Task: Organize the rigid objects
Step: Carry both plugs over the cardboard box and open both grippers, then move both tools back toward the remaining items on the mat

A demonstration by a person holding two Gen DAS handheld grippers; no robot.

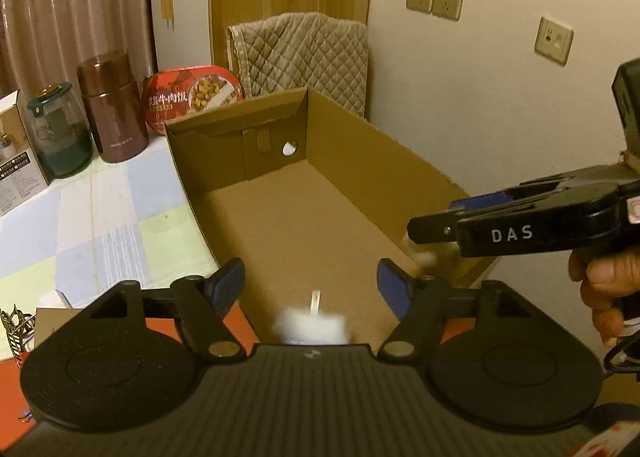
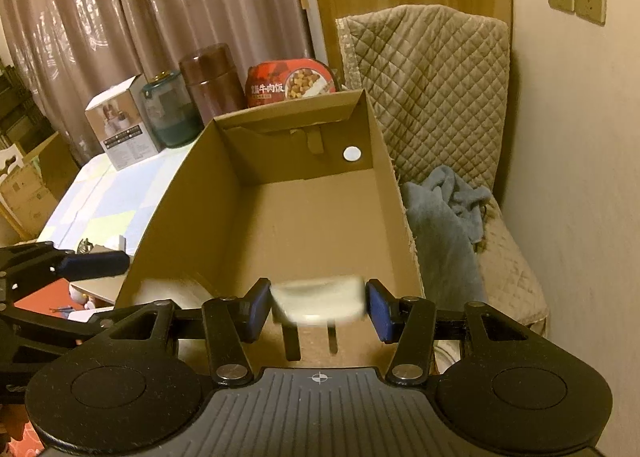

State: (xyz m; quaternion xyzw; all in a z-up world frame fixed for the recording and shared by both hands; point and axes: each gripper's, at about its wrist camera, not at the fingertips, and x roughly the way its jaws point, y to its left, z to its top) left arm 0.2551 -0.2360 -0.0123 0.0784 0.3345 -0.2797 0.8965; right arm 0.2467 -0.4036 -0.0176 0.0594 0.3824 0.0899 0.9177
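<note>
An open cardboard box [image 2: 296, 217] sits on a table [image 1: 100, 217], against a padded chair [image 2: 432, 89] on its right. Behind the box stands a food tub [image 1: 192, 97]; left of that, a canister [image 1: 114, 105], a jar [image 1: 60, 133] and a small carton [image 2: 120, 129] stand in a row.

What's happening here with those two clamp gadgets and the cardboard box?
A person is tidying small items into an open cardboard box on a table, using a handheld gripper in each hand. The right gripper is shut on a white plug adapter, prongs down, above the box's near end. The left gripper is open, with a blurred white object just below it inside the box.
</note>
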